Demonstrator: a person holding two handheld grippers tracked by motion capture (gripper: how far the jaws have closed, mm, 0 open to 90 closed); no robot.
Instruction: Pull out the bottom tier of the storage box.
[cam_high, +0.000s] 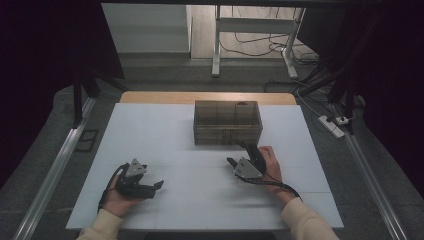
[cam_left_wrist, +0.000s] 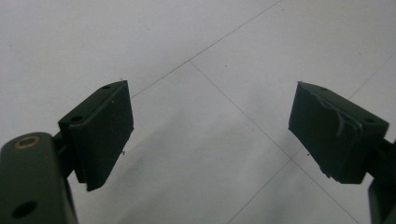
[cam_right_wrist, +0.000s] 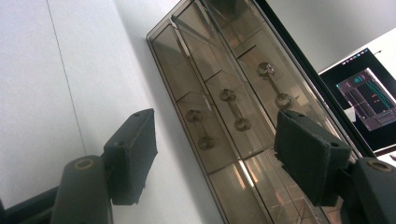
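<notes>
Smoky translucent drawer box (cam_high: 227, 122), upright, drawers shut, table's far centre.

No legible text, label, brand, number or sign anywhere. Lit monitor (cam_right_wrist: 369, 100) at right edge of right gripper view: coloured window contents, too small to read.

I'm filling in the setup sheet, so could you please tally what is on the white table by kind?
Hand-held tools: 2, the left tool and the right tool
Smoky transparent drawer box: 1, with 3 drawer fronts facing the right tool
Total: 3 things on the table
</notes>
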